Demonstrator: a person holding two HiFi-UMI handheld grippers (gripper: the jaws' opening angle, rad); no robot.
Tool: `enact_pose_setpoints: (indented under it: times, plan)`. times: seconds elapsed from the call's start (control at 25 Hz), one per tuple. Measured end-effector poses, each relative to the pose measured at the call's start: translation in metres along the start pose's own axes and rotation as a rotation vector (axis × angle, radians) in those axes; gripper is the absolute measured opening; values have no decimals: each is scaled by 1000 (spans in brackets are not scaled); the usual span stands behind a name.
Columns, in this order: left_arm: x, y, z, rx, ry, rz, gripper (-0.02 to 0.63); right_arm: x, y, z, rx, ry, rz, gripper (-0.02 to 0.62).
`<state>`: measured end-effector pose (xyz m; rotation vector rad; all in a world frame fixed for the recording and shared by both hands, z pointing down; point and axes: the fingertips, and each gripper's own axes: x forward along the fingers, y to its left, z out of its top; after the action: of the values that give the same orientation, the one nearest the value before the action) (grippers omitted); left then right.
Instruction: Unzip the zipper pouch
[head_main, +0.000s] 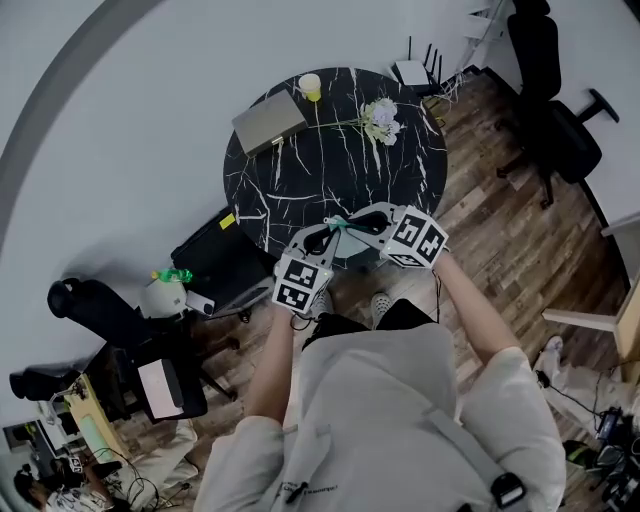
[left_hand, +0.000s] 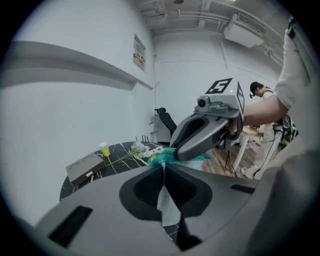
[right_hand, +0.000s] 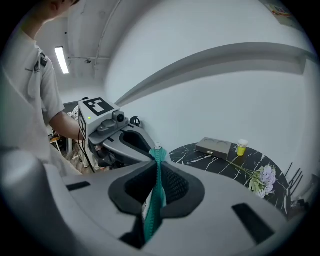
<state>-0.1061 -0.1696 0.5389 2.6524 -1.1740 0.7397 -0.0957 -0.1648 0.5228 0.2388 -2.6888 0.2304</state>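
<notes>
Standing far left: a black office chair (head_main: 95, 305) on the wood floor (head_main: 500, 230), well apart from the work.
Left hand: the left gripper (left_hand: 164, 167) is held in the air over the near rim of the table (head_main: 300, 190). In the head view it points up and to the right, with its marker cube turned to the camera.
Left jaws: pressed together on a fold of pale fabric, which hangs down between the pads in the left gripper view.
Task's thing: the zipper pouch (left_hand: 168, 206) is off the table, carried between the two grippers at the near rim. It has a pale body and a teal zipper band (right_hand: 155, 210) along its edge.
Right hand: the right gripper (right_hand: 157, 164) comes in from the right, its tips just beside the left gripper's tips, so the two stand almost nose to nose.
Right jaws: closed on the zipper band, which runs upright between the pads and sticks out above the tips.
Band's top end: a small pale tab sits there, close by the left gripper's tips. Whether it is the slider cannot be told.
Zip state: not readable in any view.
Table top: round, black with white veins.
On it, left to right: a flat grey box (head_main: 268, 122), a yellow cup (head_main: 311, 87) and pale flowers (head_main: 380, 120) on long stems. All lie on the far half, well apart from the pouch.
Far right: a second dark chair (head_main: 555, 110) by the wall.
</notes>
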Motion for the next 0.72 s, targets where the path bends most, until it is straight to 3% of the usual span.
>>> enact_pose_setpoints:
  times: [0.24, 0.52, 0.72]
  plan:
    - [4, -15, -9, 185, 109, 31, 28, -6, 9, -21, -54, 61, 20, 49]
    - [8, -26, -20, 299, 183, 33, 28, -15, 12, -26, -96, 67, 26, 58]
    - [9, -31, -32, 380, 236, 16, 28, -15, 17, -19, -129, 85, 89, 74]
